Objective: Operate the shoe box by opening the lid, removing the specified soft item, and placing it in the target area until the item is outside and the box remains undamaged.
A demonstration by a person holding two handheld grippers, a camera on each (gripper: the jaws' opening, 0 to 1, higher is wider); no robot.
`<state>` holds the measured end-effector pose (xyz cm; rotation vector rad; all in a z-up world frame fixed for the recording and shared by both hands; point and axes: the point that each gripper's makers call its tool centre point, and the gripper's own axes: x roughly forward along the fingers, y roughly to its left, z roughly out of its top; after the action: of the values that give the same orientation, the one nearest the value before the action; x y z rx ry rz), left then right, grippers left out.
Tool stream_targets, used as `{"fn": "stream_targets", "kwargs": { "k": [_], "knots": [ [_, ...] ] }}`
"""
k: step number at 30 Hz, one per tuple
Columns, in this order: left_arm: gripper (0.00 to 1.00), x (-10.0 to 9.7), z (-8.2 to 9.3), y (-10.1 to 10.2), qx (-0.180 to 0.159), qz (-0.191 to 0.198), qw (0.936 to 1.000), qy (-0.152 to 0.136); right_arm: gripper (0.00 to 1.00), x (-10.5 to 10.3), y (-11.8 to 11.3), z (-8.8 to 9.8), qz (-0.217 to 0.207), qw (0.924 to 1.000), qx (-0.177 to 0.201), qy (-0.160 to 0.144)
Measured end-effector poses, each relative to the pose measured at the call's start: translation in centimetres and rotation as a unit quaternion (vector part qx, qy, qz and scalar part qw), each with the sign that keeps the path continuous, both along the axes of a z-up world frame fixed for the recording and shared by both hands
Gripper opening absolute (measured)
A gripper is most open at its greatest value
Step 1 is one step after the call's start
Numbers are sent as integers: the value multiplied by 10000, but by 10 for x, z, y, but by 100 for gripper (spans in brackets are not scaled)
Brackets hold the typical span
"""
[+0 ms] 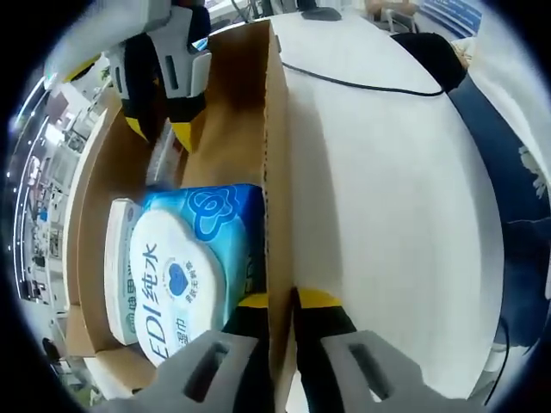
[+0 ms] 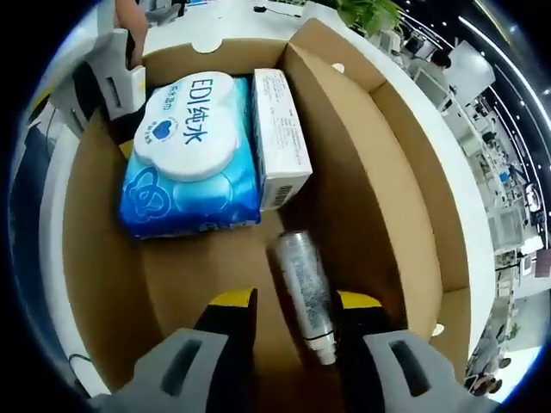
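Note:
An open brown shoe box (image 2: 344, 163) holds a blue wet-wipes pack (image 2: 189, 163) with a white lid, a white carton (image 2: 280, 133) beside it, and a silver bottle (image 2: 303, 275) lying on the floor. My right gripper (image 2: 297, 301) is open inside the box, its tips either side of the bottle's lower end. My left gripper (image 1: 280, 301) is shut on the box's side wall (image 1: 274, 129), one jaw inside next to the wipes pack (image 1: 185, 275). The right gripper (image 1: 164, 77) shows at the box's far end, and the left gripper (image 2: 108, 77) shows on the wall by the pack.
The box stands on a white table (image 1: 387, 189) with a black cable (image 1: 362, 84) running across it. A dark patterned sleeve (image 1: 508, 172) lies along the table's edge. A green plant (image 2: 370, 13) stands beyond the box.

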<state>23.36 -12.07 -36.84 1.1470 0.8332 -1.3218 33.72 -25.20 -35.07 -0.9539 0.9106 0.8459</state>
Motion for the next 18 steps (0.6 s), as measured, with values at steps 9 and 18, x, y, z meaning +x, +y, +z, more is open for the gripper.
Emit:
{"fn": "stream_targets", "kwargs": {
  "k": [9,18],
  "knots": [
    [2,0,0,0,-7,23,10000,0,36,-4,0,-3,-78,9998,94,145],
    [2,0,1,0,-2,25,10000,3,35,-6,-3,-1,-102,9996,140,207]
  ]
}}
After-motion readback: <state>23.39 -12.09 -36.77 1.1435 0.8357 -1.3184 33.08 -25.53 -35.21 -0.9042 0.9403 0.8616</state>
